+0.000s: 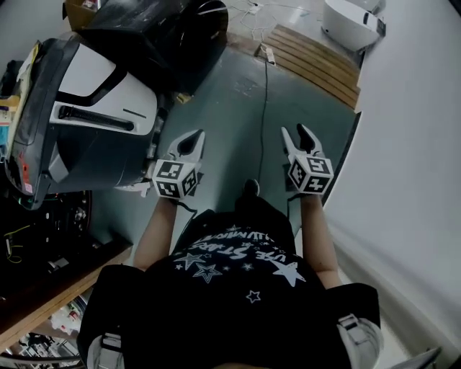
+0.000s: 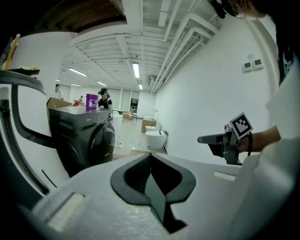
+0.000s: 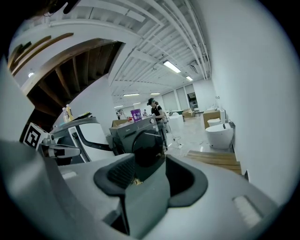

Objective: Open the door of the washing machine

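Shirt: dark with white stars [image 1: 230,281], nearest the head camera, at 6 o'clock from both grippers.
Left gripper [image 1: 191,137]: held out over the floor on a bare forearm. Its jaws are pressed together at the tips with nothing between them.
Right gripper [image 1: 297,132]: at 3 o'clock from the left one, level with it and apart from it. Its jaws are spread and hold nothing.
Washing machine [image 2: 79,138]: a dark grey front loader standing on the floor. In the head view it is at 11 o'clock from the left gripper, well apart from both grippers, and neither touches it.
Door [image 3: 149,147]: round and dark, lying flush with the machine's front. In the right gripper view it shows far off through the gap between the jaws.
Purple container [image 3: 136,115]: stands on the machine's top.
Curved unit [image 1: 94,108]: a large white and dark shell at 9 o'clock from the left gripper, just beside the washing machine.
Floor [image 1: 230,115]: grey-green. A black cable [image 1: 265,101] runs along it toward 12 o'clock.
Wooden slats [image 1: 317,58]: lie flat at 1 o'clock from the right gripper, against the white wall [image 1: 410,158].
Toilet [image 1: 349,21]: white, beyond the slats at 1 o'clock.
Person in the background [image 2: 103,98]: small, beyond the machine.
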{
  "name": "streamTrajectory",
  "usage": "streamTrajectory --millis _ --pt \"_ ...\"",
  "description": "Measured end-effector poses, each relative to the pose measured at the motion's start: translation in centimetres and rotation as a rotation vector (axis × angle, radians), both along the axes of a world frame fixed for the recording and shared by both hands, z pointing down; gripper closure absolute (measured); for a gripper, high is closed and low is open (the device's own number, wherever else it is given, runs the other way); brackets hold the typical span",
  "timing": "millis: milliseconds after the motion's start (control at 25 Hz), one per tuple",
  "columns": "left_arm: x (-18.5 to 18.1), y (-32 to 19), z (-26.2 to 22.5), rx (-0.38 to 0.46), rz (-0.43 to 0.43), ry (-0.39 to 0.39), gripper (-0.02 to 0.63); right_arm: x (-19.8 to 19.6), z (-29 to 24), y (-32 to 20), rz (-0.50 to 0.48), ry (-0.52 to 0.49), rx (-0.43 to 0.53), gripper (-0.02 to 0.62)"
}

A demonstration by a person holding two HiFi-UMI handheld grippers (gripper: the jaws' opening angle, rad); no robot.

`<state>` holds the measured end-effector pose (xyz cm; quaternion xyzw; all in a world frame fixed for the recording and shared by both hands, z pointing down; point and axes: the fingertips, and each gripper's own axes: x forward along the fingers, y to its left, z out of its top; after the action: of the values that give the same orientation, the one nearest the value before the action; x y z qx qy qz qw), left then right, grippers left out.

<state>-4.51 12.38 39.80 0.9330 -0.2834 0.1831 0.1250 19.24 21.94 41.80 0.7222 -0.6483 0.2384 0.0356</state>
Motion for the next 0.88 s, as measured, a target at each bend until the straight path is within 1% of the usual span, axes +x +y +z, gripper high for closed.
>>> streamTrajectory --millis 160,280,440,640,760,880 --pt "4.3 -2.1 0.4 0.004 -0.007 -0.022 0.595 3.6 0.9 -1.7 -0.009 -0.03 -0.004 0.385" --pt "6.2 -3.4 0.4 0.004 -0.019 -0.027 0.595 5.4 1.6 -2.5 -0.007 -0.047 -0.015 0.385" --pt "7.1 -4.8 0.8 -0.007 -0.028 -0.032 0.595 6.7 2.4 -3.4 0.002 -0.066 -0.027 0.385" --pt "7.8 -7.7 1.9 -0.033 -0.045 -0.014 0.595 7.8 3.1 -6.0 -0.005 -0.06 -0.043 0.385" --pt "8.8 -10.5 2.2 -0.031 -0.047 0.004 0.595 8.9 3.0 -8.5 -0.006 -0.04 -0.049 0.385" --pt "10.1 -14.5 2.7 -0.031 -0.052 0.018 0.595 10.3 3.2 -11.8 -0.004 -0.023 -0.058 0.385"
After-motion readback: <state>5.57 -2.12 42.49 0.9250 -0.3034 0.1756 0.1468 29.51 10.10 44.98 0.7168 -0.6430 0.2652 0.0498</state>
